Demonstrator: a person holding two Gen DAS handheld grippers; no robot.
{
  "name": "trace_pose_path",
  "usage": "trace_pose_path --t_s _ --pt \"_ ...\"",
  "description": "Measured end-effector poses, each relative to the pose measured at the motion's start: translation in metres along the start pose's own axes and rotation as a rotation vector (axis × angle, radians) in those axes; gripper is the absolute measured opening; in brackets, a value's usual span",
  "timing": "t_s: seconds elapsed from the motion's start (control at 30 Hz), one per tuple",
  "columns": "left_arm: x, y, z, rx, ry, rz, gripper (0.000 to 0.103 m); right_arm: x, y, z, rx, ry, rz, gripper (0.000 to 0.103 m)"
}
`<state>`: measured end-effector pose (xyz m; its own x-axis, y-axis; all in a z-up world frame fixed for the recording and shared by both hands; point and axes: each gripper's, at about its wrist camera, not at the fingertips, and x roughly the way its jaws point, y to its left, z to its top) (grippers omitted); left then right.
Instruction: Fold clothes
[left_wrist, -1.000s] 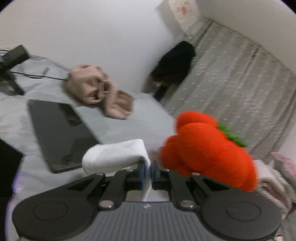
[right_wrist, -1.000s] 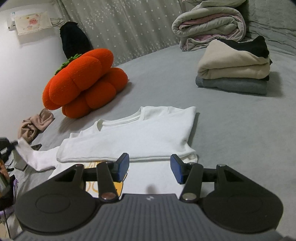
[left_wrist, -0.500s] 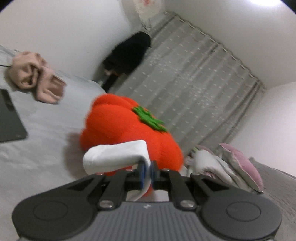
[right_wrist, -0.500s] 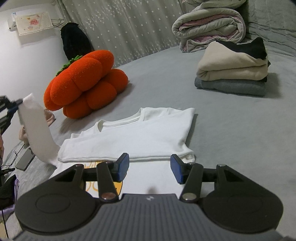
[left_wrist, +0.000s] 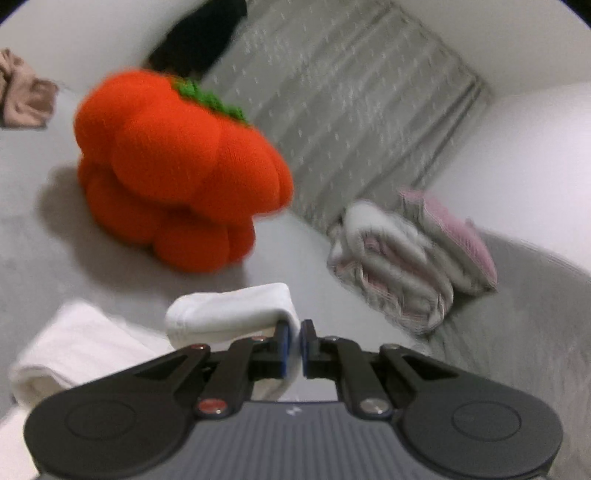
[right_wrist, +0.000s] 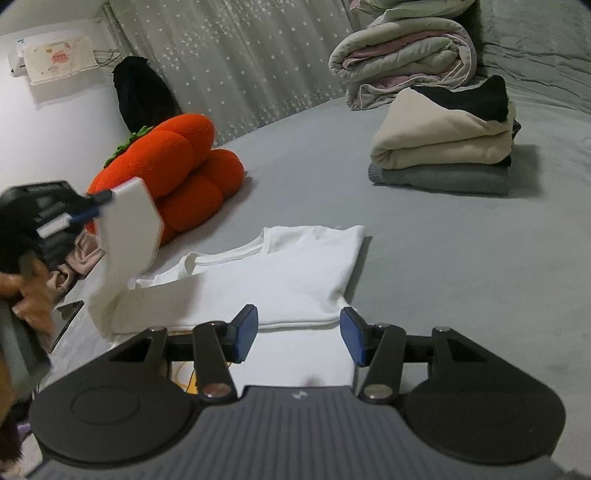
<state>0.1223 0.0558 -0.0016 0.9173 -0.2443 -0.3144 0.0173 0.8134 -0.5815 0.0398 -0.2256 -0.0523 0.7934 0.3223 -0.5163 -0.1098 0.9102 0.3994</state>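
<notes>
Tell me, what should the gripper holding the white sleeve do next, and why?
Probably carry the sleeve across and lay it on the folded white shirt. The left gripper is pinching the cuff, lifted above the bed, and the shirt's body already lies flat.

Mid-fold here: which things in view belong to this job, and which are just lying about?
In the job:
white shirt
its sleeve, pinched in the left claw
right claw, open

Lying about:
orange plush
folded clothes stack
rolled quilt
</notes>
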Motion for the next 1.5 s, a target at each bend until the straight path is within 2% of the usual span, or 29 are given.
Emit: trace_pose_path --t_s 0.2,0.4,0.47,0.53,0.6,0.77,0.87,1.03,1.13,1.17,1.2,1.27,1.37,1.5 --pt "0.033 0.003 -0.055 0.079 0.156 0.048 0.007 -0.004 -0.005 0.002 0.004 0.001 -0.010 0.054" --pt "0.046 0.005 -0.088 0.142 0.273 0.032 0.008 -0.005 -0.008 0.003 -0.003 0.008 -0.016 0.054" --pt "0.046 0.006 -0.087 0.156 0.284 0.017 0.013 -0.004 -0.008 0.003 -0.004 0.012 -0.017 0.054" --pt "0.044 0.006 -0.086 0.165 0.298 -0.003 0.023 -0.002 -0.007 0.003 -0.002 0.014 -0.015 0.054" --pt "0.039 0.003 -0.082 0.168 0.323 -0.035 0.042 0.001 -0.006 0.004 0.001 0.017 -0.008 0.054" --pt "0.013 0.001 -0.067 0.264 0.345 -0.077 0.051 0.013 0.005 0.007 -0.011 0.032 0.015 0.054" --pt "-0.004 0.011 -0.050 0.300 0.334 -0.062 0.052 0.025 0.020 0.009 -0.053 0.041 0.031 0.054" --pt "-0.019 0.041 -0.022 0.330 0.310 0.015 0.049 0.050 0.054 0.010 -0.128 0.052 0.064 0.054" --pt "-0.022 0.064 -0.008 0.325 0.290 0.063 0.040 0.064 0.076 0.010 -0.186 0.050 0.076 0.054" --pt "-0.022 0.072 -0.005 0.312 0.291 0.070 0.032 0.070 0.083 0.010 -0.211 0.047 0.077 0.054" --pt "-0.021 0.079 -0.003 0.296 0.295 0.074 0.028 0.075 0.090 0.010 -0.237 0.044 0.076 0.054" --pt "-0.020 0.091 -0.001 0.274 0.295 0.085 0.028 0.086 0.104 0.009 -0.293 0.038 0.073 0.055" --pt "-0.016 0.105 -0.002 0.258 0.301 0.099 0.028 0.103 0.128 0.007 -0.395 0.025 0.056 0.055" --pt "-0.013 0.114 -0.008 0.243 0.311 0.102 0.026 0.132 0.151 0.000 -0.553 0.033 -0.024 0.054"
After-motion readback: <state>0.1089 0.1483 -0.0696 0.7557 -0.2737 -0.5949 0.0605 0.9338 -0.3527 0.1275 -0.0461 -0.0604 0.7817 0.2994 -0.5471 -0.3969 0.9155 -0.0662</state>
